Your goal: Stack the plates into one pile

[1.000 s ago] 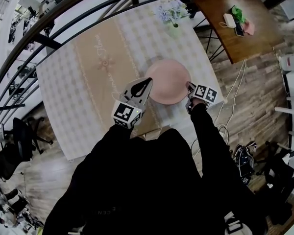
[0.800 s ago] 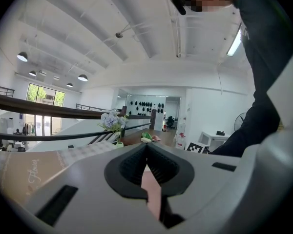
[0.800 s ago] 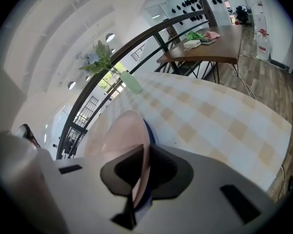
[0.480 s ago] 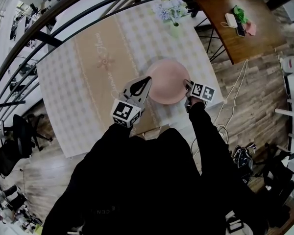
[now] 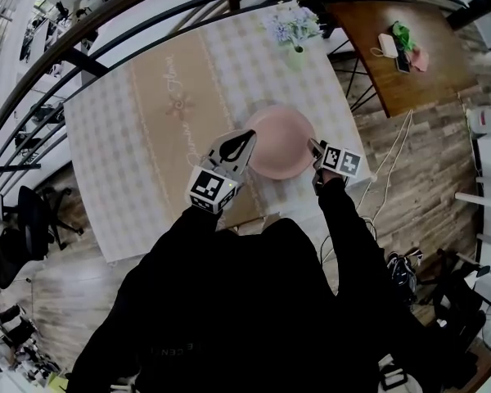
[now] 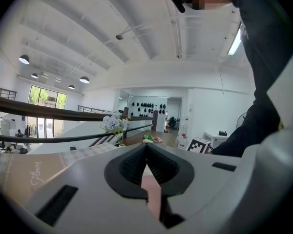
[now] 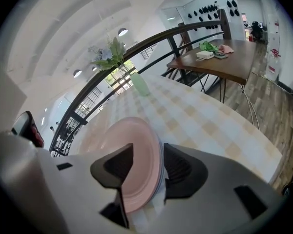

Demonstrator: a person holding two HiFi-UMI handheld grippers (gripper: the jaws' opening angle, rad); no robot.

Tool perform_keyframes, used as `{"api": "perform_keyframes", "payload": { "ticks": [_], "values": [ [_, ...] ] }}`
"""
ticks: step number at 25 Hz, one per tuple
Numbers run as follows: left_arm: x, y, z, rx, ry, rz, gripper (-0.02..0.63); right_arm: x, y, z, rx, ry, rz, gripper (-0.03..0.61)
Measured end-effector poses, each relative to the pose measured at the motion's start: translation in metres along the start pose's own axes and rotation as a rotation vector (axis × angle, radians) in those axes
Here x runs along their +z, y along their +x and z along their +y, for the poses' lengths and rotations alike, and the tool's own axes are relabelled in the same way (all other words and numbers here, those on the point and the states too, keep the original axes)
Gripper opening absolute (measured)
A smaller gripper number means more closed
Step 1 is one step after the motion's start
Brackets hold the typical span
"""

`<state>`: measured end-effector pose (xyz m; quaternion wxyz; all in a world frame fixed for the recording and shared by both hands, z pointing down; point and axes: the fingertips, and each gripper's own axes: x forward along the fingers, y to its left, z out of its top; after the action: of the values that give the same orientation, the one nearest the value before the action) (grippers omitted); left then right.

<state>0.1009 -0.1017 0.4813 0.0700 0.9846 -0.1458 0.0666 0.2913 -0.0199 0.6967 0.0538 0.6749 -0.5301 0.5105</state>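
Right gripper [image 7: 149, 152], jaws just spread wide and straddling the rim of the pink plates [image 5: 282, 137] without pinching, sits at their right; closed left gripper [image 5: 248, 136] opposite.

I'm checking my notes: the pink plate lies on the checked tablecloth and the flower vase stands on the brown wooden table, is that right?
Not quite: the head view shows the flower vase standing on the checked tablecloth too.
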Motion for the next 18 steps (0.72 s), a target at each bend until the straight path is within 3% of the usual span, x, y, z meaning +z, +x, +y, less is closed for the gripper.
{"api": "perform_keyframes", "payload": {
  "ticks": [11, 14, 18],
  "values": [
    [-0.003, -0.007, 0.005, 0.022, 0.009, 0.020, 0.014, 0.005, -0.002, 0.020, 0.023, -0.051, -0.011, 0.202],
    [-0.001, -0.010, 0.004, 0.020, 0.015, 0.025, 0.014, 0.012, -0.007, 0.036, 0.047, -0.114, -0.028, 0.202],
    [0.005, -0.016, 0.005, 0.024, 0.036, 0.019, 0.014, 0.024, -0.014, 0.077, 0.141, -0.227, -0.076, 0.202]
  ]
}}
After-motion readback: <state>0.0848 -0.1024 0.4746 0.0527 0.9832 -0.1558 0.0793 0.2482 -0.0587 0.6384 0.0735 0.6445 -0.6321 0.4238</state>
